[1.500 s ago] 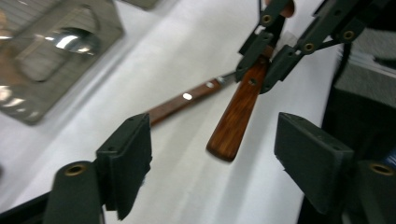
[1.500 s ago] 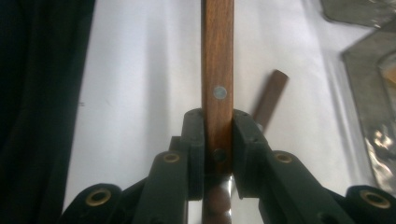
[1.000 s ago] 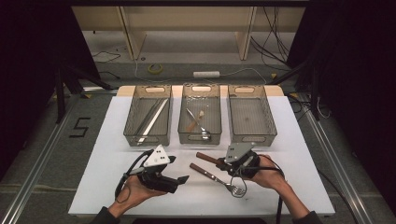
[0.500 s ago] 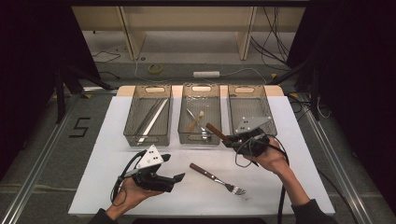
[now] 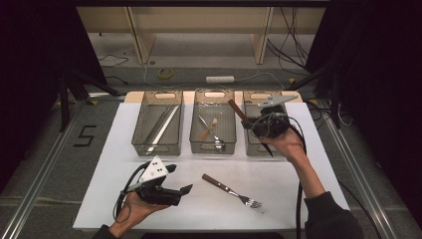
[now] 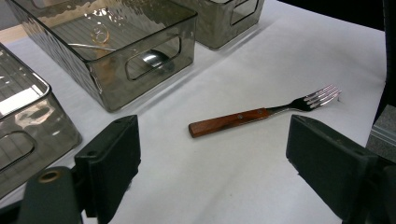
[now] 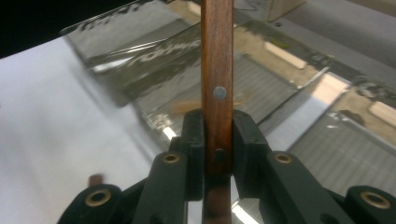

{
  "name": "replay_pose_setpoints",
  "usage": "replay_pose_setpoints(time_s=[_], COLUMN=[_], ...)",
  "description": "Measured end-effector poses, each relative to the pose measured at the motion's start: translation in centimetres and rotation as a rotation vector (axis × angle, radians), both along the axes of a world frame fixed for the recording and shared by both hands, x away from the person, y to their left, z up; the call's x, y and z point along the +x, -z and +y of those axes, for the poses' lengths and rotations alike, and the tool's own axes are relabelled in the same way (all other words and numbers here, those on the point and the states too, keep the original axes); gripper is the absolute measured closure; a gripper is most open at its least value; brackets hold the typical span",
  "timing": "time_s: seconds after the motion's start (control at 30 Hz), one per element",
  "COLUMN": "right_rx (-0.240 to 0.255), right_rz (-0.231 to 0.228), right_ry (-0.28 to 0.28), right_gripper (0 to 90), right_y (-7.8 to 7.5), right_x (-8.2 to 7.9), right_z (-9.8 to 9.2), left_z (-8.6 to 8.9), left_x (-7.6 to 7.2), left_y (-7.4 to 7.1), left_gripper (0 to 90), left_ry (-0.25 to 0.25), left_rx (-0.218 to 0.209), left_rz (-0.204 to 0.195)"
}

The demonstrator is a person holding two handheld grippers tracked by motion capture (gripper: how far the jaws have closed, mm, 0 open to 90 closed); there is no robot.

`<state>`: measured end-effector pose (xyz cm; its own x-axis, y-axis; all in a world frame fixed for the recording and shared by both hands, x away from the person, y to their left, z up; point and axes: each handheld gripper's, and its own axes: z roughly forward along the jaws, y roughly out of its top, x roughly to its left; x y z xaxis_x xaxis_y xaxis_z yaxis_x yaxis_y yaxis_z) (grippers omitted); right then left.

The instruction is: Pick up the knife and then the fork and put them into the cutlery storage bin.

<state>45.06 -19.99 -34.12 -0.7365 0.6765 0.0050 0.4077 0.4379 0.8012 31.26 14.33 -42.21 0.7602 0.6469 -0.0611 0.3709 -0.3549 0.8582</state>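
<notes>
1. Right gripper: raised over the near part of the right bin, clamped on a wooden-handled utensil.
2. In the right gripper view, pads pressed against both flat sides of the handle, one rivet just beyond the pads, another between them.
3. Handle pointing up and away from the gripper toward the middle bin; working end hidden behind the hand, kind of utensil not clear.
4. Left gripper: low over the near left of the white desk, jaws wide apart, nothing between them.
5. Fork lying flat on the desk just ahead of the left gripper, framed between its jaws, wooden handle nearer, tines pointing away to the right.
6. Beyond the left gripper, three smoky clear bins in a row; cutlery in the middle bin, long pieces in the left bin.
</notes>
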Motion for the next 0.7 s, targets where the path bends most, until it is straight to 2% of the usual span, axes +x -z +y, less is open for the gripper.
replay_pose_setpoints(time_s=[0.4, 0.7], right_rx=[-0.008, -0.012], right_rz=[0.021, 0.042], right_ry=[0.175, 0.273], right_gripper=[77.4, 77.3], right_y=[0.4, 2.0], right_x=[4.6, 7.1], right_z=[-0.8, -1.6], left_z=[0.1, 0.1], left_x=[-0.2, -0.1], left_y=[0.2, 0.2], left_gripper=[16.9, 16.7], left_ry=[-0.004, -0.001], left_rx=[0.001, 0.002], left_rz=[0.003, 0.001])
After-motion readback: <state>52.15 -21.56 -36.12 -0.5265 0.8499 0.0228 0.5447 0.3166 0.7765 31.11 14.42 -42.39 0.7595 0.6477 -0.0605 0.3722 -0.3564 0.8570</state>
